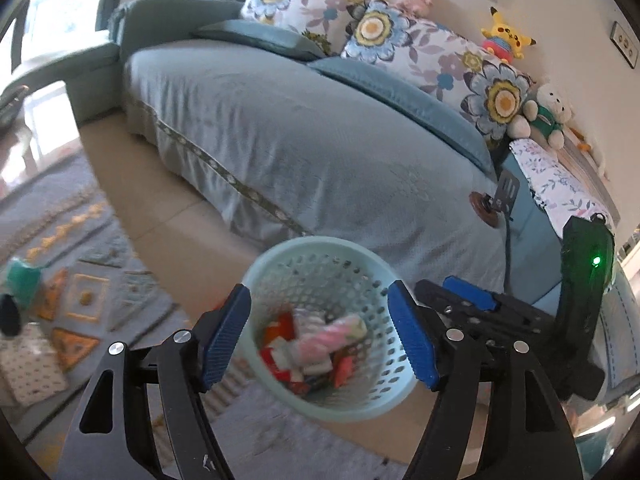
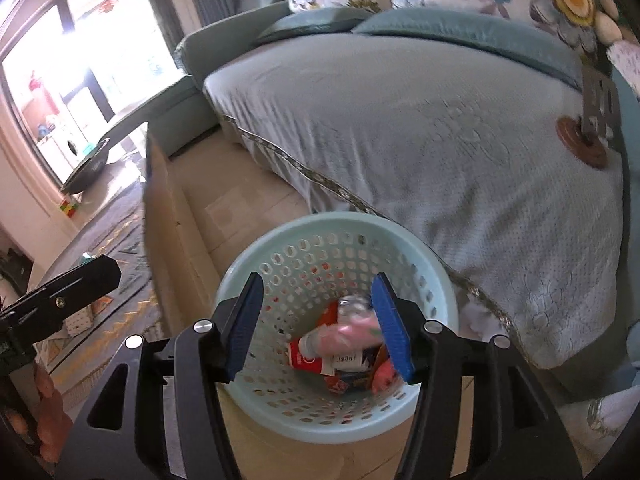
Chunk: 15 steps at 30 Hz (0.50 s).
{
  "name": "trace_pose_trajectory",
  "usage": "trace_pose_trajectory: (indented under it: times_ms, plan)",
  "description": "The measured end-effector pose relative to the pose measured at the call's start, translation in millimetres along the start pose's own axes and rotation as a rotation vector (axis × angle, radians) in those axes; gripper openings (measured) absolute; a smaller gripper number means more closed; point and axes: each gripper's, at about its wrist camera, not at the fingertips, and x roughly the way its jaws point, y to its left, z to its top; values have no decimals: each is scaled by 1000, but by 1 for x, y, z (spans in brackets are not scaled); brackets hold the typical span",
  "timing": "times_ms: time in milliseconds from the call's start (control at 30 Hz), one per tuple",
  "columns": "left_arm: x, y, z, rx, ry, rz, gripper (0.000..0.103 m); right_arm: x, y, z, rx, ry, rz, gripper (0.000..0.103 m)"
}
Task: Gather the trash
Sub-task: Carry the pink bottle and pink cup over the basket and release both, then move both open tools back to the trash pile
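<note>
Beside the blue sofa (image 1: pixel 304 152), pale green basket (image 2: pixel 436 280) on the floor holding blurred wrappers (image 2: pixel 344 352), apparently a pink packet among them, left gripper (image 1: pixel 318 338) and right gripper (image 2: pixel 318 324) above, jaws spread, empty

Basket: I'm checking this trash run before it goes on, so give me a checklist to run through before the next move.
1. Left tongs open and holding nothing: ok.
2. Right tongs open and holding nothing: ok.
3. Basket upright on the floor beside the bed: ok.
4. Trash lies inside the basket, well below the rim: ok.
5. Bed free of leftover trash: cannot tell; only a spatula and a brown round thing show on it.
6. Rug free of trash: cannot tell, the things on it are blurred.
</note>
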Motion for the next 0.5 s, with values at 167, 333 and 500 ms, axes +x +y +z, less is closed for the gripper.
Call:
trace_pose_trajectory:
  times_ms: [167,333,500]
  plan:
    - [-53,28,5,-32,-87,52,69,-18,45,5,-81,-48,81,53]
    - [-123,58,4,-16,-220,197,70,-32,112,4,-194,-104,173,61]
    - [-179,111,-7,-99,-305,311,71,-31,177,-2,-289,-125,264,62]
